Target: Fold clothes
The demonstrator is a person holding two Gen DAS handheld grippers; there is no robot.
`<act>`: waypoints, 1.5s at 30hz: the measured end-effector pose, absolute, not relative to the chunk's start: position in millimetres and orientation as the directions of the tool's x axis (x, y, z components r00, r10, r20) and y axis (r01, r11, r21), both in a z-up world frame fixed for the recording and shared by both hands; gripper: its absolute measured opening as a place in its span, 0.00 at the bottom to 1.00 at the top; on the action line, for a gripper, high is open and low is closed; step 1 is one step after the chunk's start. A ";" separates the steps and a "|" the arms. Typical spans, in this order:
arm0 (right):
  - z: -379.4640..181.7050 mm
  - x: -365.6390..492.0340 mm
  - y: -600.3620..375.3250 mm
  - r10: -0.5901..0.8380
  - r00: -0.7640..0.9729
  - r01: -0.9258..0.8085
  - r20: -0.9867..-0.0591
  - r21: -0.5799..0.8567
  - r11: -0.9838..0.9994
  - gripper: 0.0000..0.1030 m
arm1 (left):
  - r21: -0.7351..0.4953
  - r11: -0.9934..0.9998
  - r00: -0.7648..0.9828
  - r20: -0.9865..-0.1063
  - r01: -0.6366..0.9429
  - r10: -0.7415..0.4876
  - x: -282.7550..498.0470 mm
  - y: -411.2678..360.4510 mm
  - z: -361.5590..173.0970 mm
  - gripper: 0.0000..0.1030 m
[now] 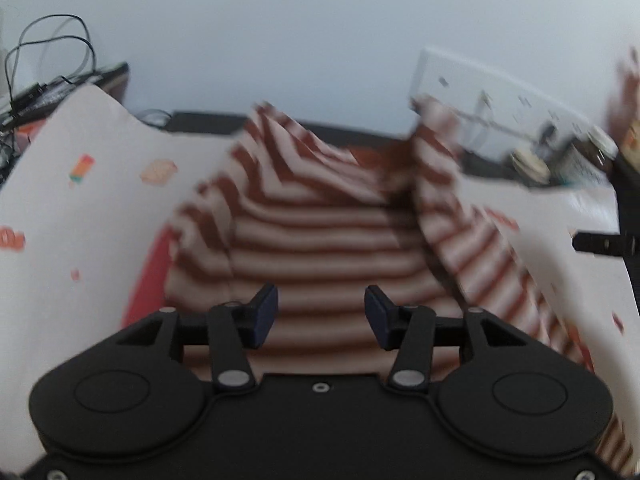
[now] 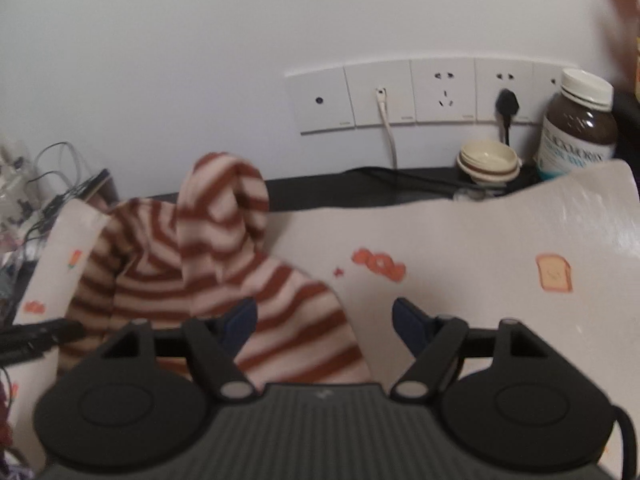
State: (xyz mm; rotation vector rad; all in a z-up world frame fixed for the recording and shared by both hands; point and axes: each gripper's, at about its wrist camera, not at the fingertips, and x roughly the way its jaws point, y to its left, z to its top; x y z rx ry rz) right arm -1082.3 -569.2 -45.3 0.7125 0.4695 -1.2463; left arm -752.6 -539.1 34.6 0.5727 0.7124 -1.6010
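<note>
So, left tool hovering low over the striped hoodie, pointed forward across it toward the wall, fingers spread wide, nothing gripped. Brown-and-cream stripes filling the gap between them, but no pinch on the cloth.

Right tool also level and aimed at the wall, jaws wide apart, nothing held. Its left finger sitting just over the hoodie's right edge; the right finger over bare mat.

Hoodie lying rumpled on a white mat printed with little toast and snack pictures, spread on the dark tabletop. Hood bunched up and standing in a hump at the far end. From the left wrist view, one part of the fabric lifted up high on the right, quite blurry.

Behind: row of wall sockets with a white cable and a black plug in, stack of small cream dishes, brown supplement jar with a white lid. Tangle of black cables off to the left.
</note>
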 end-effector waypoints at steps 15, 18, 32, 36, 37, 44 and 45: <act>-93.8 -1067.3 -470.3 -0.532 0.342 0.910 -0.774 0.133 0.392 0.68 | -0.040 -0.109 -0.096 -0.807 0.993 -0.583 -806.9 -510.2 -14.9 0.47; -98.6 -1067.5 -470.7 -0.529 0.344 0.915 -0.776 0.149 0.376 0.56 | -0.034 -0.101 -0.086 -0.815 0.994 -0.574 -810.6 -510.5 -16.3 0.48; -86.1 -1107.5 -494.5 -0.620 0.308 0.951 -0.722 0.260 0.169 0.04 | -0.030 -0.135 -0.103 -0.813 0.990 -0.573 -812.0 -518.5 -15.2 0.54; -64.8 -1134.8 -518.6 -0.689 0.252 0.957 -0.680 0.280 0.074 0.01 | -0.039 -0.143 -0.115 -0.814 0.989 -0.569 -810.4 -517.8 -15.5 0.55; -57.7 -1143.1 -526.0 -0.709 0.226 0.960 -0.668 0.278 0.045 0.01 | -0.043 -0.144 -0.118 -0.814 0.989 -0.569 -809.6 -517.4 -15.3 0.55; -21.2 -1178.7 -557.7 -0.779 0.123 0.956 -0.615 0.285 -0.075 0.02 | -0.085 -0.150 -0.156 -0.809 0.985 -0.567 -800.9 -516.6 -14.8 0.54; -21.9 -1170.1 -556.9 -0.758 0.160 0.962 -0.632 0.271 -0.022 0.06 | -0.083 -0.154 -0.157 -0.807 0.985 -0.569 -800.9 -516.2 -15.1 0.55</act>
